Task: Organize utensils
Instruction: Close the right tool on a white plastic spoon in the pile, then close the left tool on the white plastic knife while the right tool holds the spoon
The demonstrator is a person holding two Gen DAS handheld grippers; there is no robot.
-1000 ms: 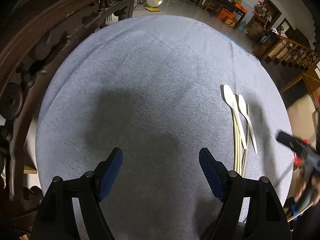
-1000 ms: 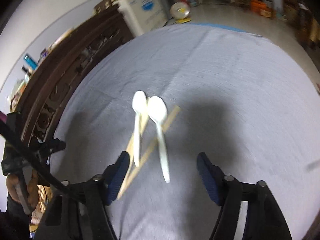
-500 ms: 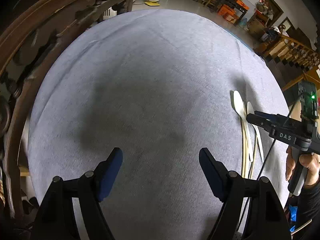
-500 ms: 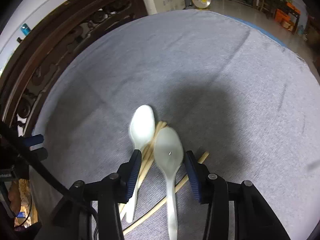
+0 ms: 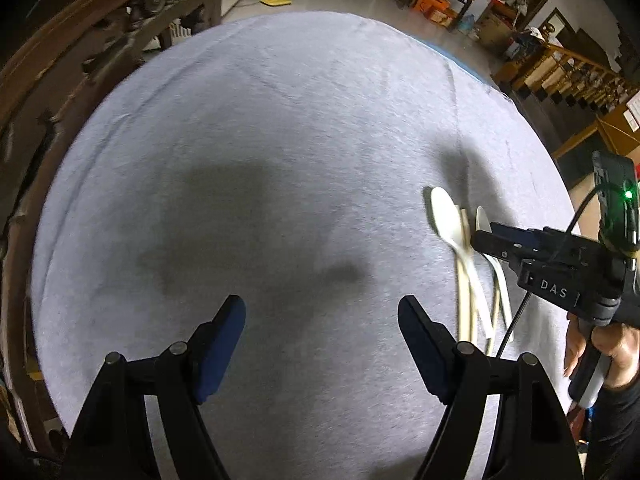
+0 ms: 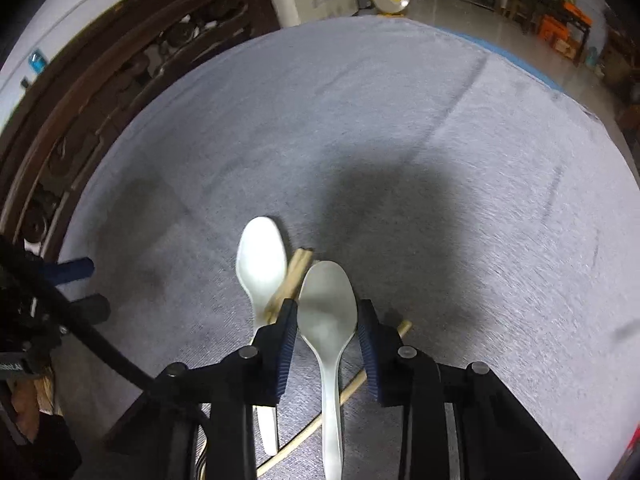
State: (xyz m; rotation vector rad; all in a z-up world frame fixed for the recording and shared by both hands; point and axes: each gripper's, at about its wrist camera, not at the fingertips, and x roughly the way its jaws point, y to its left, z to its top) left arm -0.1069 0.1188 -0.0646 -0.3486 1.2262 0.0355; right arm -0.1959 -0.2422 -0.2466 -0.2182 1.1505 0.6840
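Looking along our left gripper point(image 5: 320, 316), we see its two blue-padded fingers spread wide over a round table point(image 5: 260, 140) draped in grey, finely woven cloth, holding nothing. At three o'clock lie two white plastic spoons point(image 5: 450, 220) with smooth oval bowls, resting on pale wooden chopsticks point(image 5: 464, 300); our right gripper point(image 5: 486, 240), matte black and angular, reaches over them.

Through the right wrist view, our right gripper point(image 6: 327, 312) has its ribbed blue pads point(image 6: 288, 336) narrowed around the bowl of the nearer spoon point(image 6: 328, 308) at six o'clock; whether they touch it we cannot tell. The second spoon point(image 6: 260, 260) lies just beside it at seven o'clock, overlapping the thin, straight chopsticks point(image 6: 296, 270). Dark carved wooden furniture point(image 6: 100, 92) curves behind at ten o'clock
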